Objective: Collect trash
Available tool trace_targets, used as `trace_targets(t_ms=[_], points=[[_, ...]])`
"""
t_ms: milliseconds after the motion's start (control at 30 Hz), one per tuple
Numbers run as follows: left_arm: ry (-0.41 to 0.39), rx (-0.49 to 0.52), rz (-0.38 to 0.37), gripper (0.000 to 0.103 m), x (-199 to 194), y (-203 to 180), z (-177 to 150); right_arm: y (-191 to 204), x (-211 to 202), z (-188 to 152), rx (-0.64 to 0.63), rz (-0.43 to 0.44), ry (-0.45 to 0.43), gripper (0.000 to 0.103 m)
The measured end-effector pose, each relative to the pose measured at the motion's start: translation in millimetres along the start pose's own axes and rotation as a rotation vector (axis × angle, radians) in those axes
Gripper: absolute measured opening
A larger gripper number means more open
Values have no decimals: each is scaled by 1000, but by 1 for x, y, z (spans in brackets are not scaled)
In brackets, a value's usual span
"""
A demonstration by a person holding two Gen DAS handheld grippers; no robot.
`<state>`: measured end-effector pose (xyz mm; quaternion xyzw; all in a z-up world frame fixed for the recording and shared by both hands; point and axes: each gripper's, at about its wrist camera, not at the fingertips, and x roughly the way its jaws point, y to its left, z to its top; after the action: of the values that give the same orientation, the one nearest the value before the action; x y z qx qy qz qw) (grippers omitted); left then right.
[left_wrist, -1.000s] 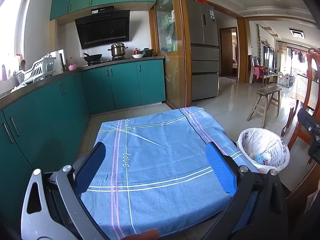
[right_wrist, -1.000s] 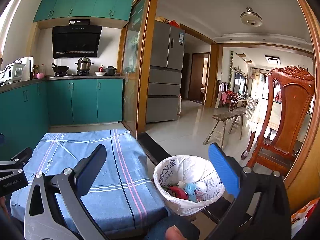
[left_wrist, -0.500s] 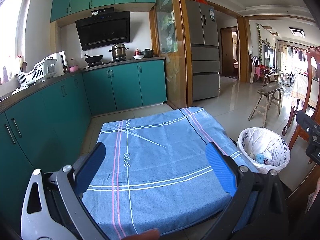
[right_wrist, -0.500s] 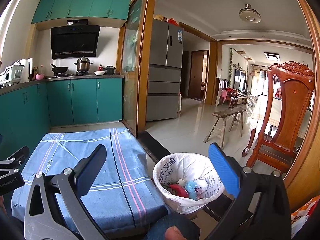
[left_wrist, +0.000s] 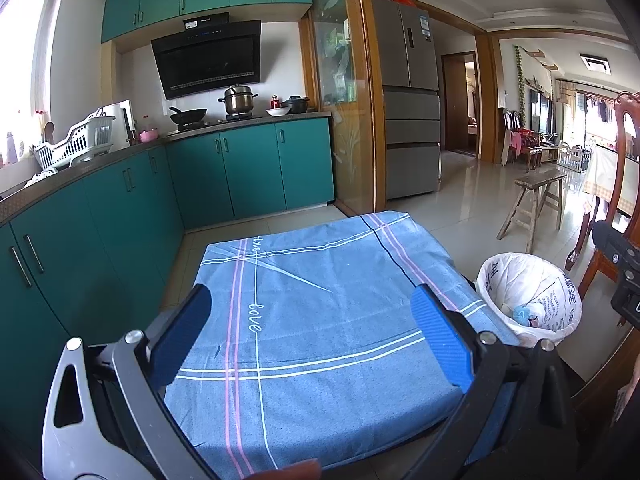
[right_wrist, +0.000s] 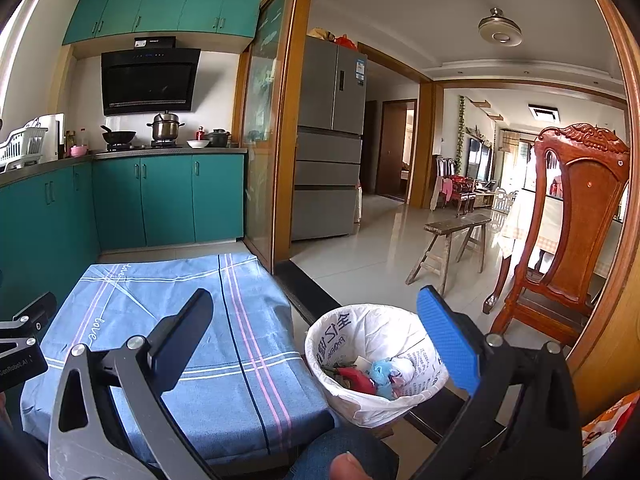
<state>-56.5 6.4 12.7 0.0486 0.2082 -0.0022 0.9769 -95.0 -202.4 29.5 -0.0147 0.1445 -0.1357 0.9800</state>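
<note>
A bin lined with a white printed bag (right_wrist: 408, 332) stands on the floor right of the table; it also shows in the left wrist view (left_wrist: 520, 276). Crumpled trash (right_wrist: 376, 374), red, blue and white, lies inside it. My right gripper (right_wrist: 316, 344) is open and empty, held above the table's right edge and the bin. My left gripper (left_wrist: 312, 336) is open and empty above the blue cloth-covered table (left_wrist: 320, 280). No trash shows on the cloth.
Teal kitchen cabinets (left_wrist: 120, 216) run along the left and back. A wooden chair (right_wrist: 560, 240) stands right of the bin, a wooden bench (right_wrist: 452, 240) beyond it. A glass sliding door (right_wrist: 264, 160) and fridge (right_wrist: 332, 140) stand behind the table.
Both views have shifted only slightly; the right gripper has drifted a little. Both grippers stay open and empty.
</note>
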Motion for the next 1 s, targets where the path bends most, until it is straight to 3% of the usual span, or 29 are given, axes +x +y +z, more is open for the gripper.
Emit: trace_targets(t_ms=[1000], points=[[13, 14, 2, 100, 7, 0, -3, 0, 8, -5, 5, 5, 22, 100]])
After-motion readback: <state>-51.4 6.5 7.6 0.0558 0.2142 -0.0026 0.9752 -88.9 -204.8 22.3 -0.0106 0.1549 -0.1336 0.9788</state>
